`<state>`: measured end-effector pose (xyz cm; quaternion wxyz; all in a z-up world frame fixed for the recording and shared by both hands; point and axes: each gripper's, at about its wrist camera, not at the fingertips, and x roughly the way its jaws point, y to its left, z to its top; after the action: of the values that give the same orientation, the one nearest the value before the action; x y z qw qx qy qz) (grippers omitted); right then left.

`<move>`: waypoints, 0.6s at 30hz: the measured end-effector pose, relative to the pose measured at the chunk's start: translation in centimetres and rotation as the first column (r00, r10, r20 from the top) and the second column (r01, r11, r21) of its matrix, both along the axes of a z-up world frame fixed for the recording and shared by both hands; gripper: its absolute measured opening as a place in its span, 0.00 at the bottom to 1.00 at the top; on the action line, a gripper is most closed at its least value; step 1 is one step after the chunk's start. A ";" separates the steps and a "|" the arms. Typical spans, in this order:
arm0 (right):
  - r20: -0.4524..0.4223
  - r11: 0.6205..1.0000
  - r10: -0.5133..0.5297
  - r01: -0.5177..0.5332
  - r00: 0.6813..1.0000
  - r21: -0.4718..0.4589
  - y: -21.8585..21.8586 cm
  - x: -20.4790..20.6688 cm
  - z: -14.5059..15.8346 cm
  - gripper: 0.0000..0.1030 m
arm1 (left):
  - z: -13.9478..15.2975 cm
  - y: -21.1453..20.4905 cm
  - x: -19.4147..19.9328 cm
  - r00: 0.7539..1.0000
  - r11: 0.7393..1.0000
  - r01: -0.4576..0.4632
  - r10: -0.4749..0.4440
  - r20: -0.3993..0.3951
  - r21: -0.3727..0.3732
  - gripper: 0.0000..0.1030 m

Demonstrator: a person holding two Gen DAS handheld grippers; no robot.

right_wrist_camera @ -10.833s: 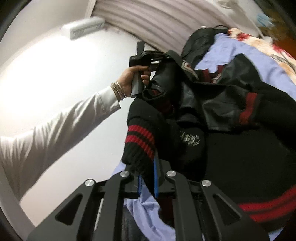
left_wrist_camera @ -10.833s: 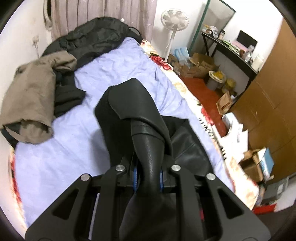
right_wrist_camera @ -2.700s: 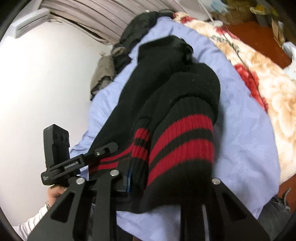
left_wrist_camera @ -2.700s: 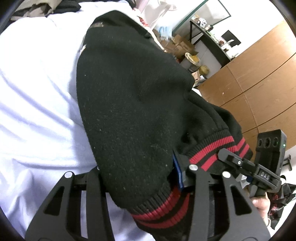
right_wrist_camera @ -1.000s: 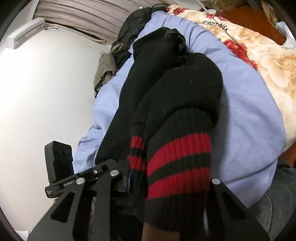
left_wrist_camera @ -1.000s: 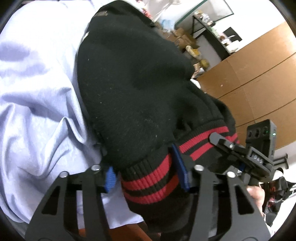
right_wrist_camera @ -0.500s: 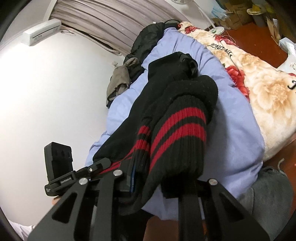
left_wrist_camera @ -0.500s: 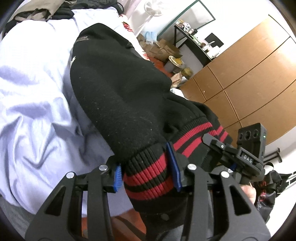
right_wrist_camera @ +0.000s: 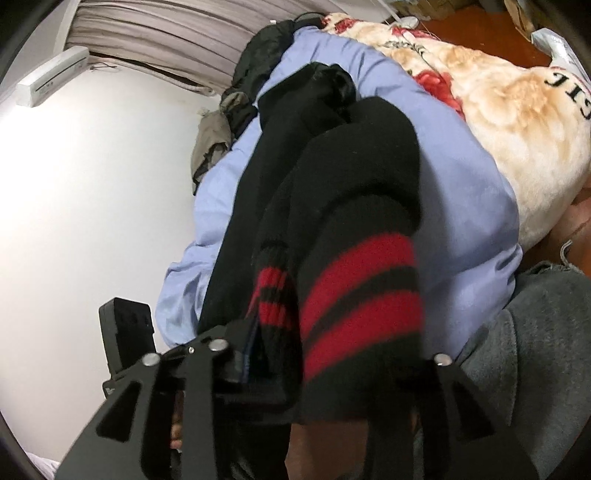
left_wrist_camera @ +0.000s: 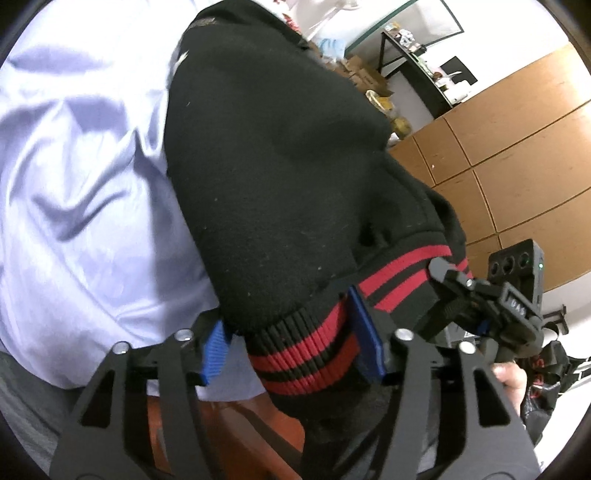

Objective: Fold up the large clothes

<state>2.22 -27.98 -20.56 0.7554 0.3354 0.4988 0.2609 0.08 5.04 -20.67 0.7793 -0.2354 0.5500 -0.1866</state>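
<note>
Knitwear fills both of your views: the black jacket (left_wrist_camera: pixel 280 166) with red-striped ribbing lies lengthwise on the pale blue sheet (left_wrist_camera: pixel 81 192), its hem hanging over the near edge of the bed. Your left gripper (left_wrist_camera: pixel 291 347) has the striped hem between its blue pads (left_wrist_camera: pixel 216 347), but the jaws are opening; the left pad stands clear of the cloth, and the right pad only rests alongside the ribbing, so nothing is clamped. Your right gripper (right_wrist_camera: pixel 332 363) is also opening, with a striped cuff (right_wrist_camera: pixel 360 295) draped between its jaws; its fingertips are hidden under the cloth, so you cannot tell whether they touch. From the left view, your right hand (left_wrist_camera: pixel 511 376) shows at the frame's edge behind its gripper. Beyond the sheet lie a floral blanket (right_wrist_camera: pixel 517 110) and a heap of dark clothes (right_wrist_camera: pixel 258 62) by the curtain (right_wrist_camera: pixel 177 33).
</note>
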 end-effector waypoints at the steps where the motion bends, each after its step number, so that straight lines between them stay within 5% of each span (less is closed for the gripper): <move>1: -0.001 1.000 -0.001 0.001 1.000 0.008 0.2 0.2 -0.2 0.58 | -0.3 0.1 -0.1 1.000 1.000 0.001 -0.001 -0.007 -0.011 0.66; 6: 0.005 1.000 -0.005 0.005 1.000 0.004 1.8 1.0 -1.0 0.68 | -1.6 -1.0 -0.1 0.999 0.998 0.036 -0.037 -0.019 -0.050 0.77; 8: 0.021 0.999 -0.002 0.003 1.000 -0.036 2.2 1.0 -0.7 0.53 | -1.6 -1.6 0.3 0.999 0.999 0.031 -0.032 -0.022 -0.039 0.77; 9: 0.023 0.999 -0.007 0.008 1.000 -0.044 2.0 1.0 -0.7 0.37 | -1.4 -1.7 0.4 1.000 0.999 0.025 -0.026 -0.014 -0.030 0.69; 10: 0.025 1.000 -0.012 0.013 1.000 -0.021 1.5 0.9 -0.6 0.32 | -1.1 -1.6 0.2 1.000 1.000 0.020 -0.020 0.002 -0.025 0.60; 18: 0.128 0.998 -0.047 0.041 0.991 0.054 -0.5 -1.6 3.9 0.22 | 3.7 0.9 -1.4 0.992 0.986 -0.022 0.042 0.121 -0.162 0.44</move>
<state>0.60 -28.49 -16.63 0.7829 0.3479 0.4344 0.2780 -1.31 5.99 -16.96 0.7935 -0.2943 0.4795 -0.2320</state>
